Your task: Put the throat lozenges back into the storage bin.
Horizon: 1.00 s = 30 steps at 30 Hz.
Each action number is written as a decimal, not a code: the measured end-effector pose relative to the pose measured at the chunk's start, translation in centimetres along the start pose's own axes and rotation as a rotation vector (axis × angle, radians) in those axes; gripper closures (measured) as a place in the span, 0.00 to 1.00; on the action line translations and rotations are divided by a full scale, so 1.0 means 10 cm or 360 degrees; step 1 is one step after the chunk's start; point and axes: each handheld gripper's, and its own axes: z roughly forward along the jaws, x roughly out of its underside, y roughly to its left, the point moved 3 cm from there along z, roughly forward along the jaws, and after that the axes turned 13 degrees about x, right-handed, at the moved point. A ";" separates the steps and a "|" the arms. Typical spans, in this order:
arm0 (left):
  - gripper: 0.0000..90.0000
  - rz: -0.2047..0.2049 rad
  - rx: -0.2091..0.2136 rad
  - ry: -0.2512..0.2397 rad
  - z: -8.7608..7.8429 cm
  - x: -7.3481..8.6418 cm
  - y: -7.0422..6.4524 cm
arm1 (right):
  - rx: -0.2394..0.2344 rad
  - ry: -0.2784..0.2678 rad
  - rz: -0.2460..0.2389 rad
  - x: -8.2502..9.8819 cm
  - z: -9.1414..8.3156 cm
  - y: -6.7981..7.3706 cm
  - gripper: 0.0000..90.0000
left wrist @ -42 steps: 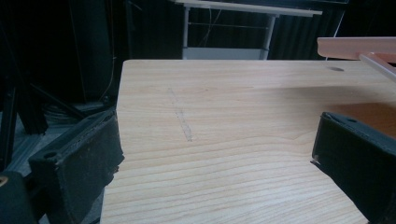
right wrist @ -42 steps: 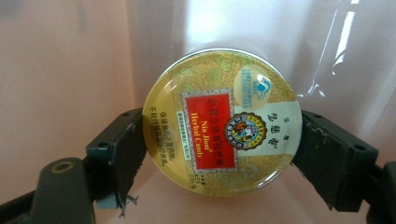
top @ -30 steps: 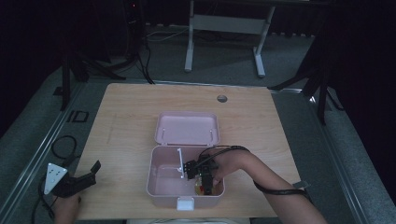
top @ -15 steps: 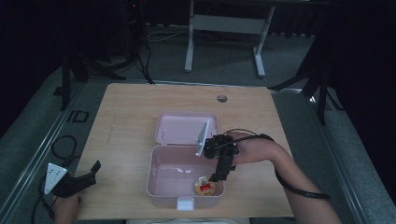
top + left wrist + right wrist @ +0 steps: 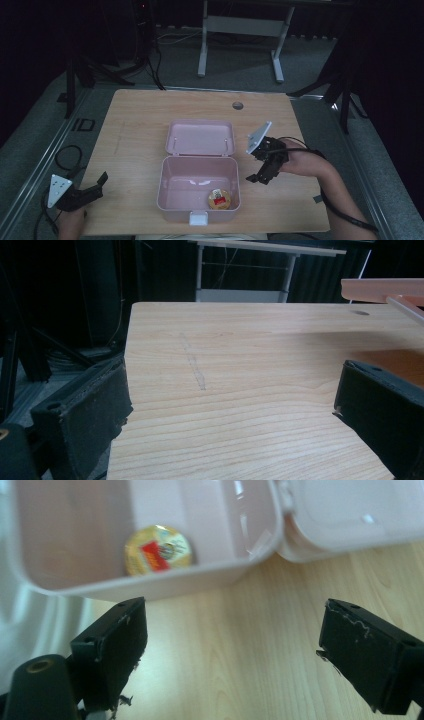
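A pale wooden table takes up most of the room in front of me, with a small round hole near its far edge and a faint pencil-like streak running along the grain on the left side. Beside the table's left edge, on the dark surround, two pale letters that look like "ID" can just be made out.

In the middle of the table sits a pink lunch box, open, with its lid folded back flat on the far side and a pale latch at the near wall. Inside, in the near right corner, lies a small round gold-topped tub. Its label carries a red patch with light lettering, but the print is too blurred to read.

The right gripper hovers just beside the box's right wall, over bare wood, tilted down toward the table; its jaws stand wide apart with nothing between them, and its own camera looks across the box rim at the tub. The left gripper rests at the near left corner of the table, well apart from the box, its jaws likewise spread wide and empty.
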 end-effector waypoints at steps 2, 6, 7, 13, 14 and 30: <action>0.02 0.0000 0.0000 0.0000 0.00 0.00 0.00 | 0.0034 -0.0028 0.0057 0.13 0.07 -0.02 0.13; 0.02 0.0000 0.0000 0.0002 0.00 0.00 0.00 | 0.0106 -0.0088 0.0190 0.38 0.24 -0.07 0.13; 0.02 -0.0001 0.0000 0.0002 0.00 0.00 0.00 | 0.0129 -0.0105 0.0226 0.45 0.28 -0.08 0.13; 0.02 -0.0001 0.0000 0.0002 0.00 0.00 0.00 | 0.0290 -0.0279 0.0478 0.83 0.51 -0.16 0.13; 0.02 0.0000 0.0001 0.0002 0.00 0.00 0.00 | 0.0316 -0.0298 0.0524 0.90 0.55 -0.17 0.13; 0.02 0.0001 -0.0003 0.0003 0.00 0.00 0.00 | 0.0787 -0.0422 0.1094 1.83 0.86 -0.27 0.13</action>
